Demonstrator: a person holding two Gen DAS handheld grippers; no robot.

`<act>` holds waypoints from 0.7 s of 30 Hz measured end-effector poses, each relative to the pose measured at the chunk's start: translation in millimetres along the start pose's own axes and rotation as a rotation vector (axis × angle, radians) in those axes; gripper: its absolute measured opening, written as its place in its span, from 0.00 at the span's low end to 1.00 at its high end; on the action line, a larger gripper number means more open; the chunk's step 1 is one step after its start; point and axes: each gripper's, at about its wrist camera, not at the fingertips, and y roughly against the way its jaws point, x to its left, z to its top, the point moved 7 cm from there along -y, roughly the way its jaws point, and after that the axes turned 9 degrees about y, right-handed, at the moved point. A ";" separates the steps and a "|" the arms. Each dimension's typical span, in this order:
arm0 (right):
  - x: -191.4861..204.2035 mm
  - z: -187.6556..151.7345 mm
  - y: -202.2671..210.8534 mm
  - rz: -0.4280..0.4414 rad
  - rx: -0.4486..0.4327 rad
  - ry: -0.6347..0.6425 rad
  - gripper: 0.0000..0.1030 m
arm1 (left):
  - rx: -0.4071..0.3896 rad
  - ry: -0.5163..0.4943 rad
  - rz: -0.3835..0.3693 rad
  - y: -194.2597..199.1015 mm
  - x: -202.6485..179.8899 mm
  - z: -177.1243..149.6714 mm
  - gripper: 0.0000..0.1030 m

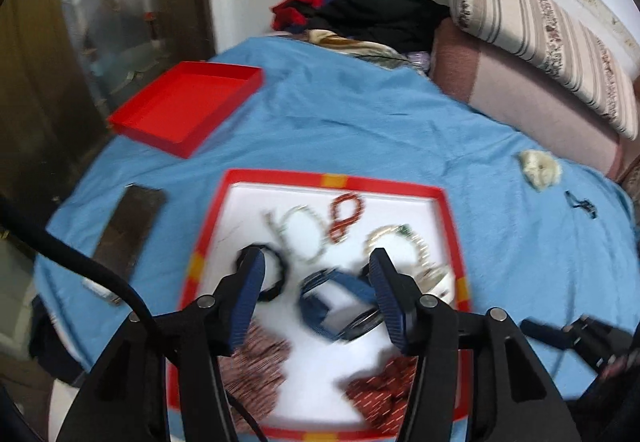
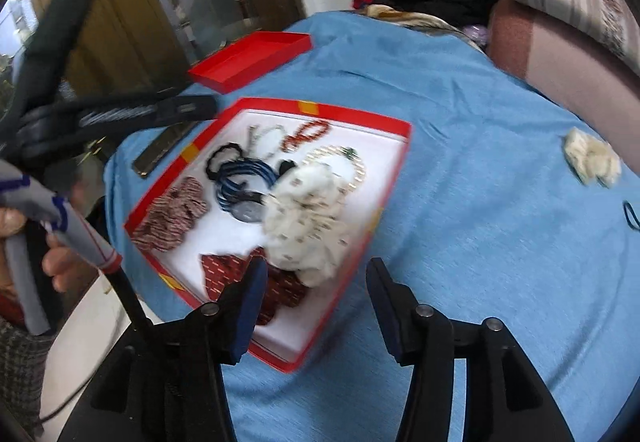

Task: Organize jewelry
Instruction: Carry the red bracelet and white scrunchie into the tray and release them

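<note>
The left gripper [image 1: 316, 268] and right gripper [image 2: 316, 274] are both hanging with fingers apart, holding nothing. The cream scrunchie [image 2: 592, 158], lying at the frame's right on the blue blanket [image 2: 460, 202], looks soft and light; pinching its bunched fabric should do. The red-rimmed tray [image 2: 352, 114] at center is already crowding with bracelets and scrunchies.

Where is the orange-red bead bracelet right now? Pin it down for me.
The orange-red bead bracelet lies inside the red-rimmed tray, near its far edge, just right of the pale bead bracelet. Neither gripper touches it.
</note>
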 end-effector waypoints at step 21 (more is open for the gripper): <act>-47.3 27.9 -84.1 -0.108 0.119 -0.229 0.08 | 0.046 0.114 0.031 0.6 48.1 -37.8 0.56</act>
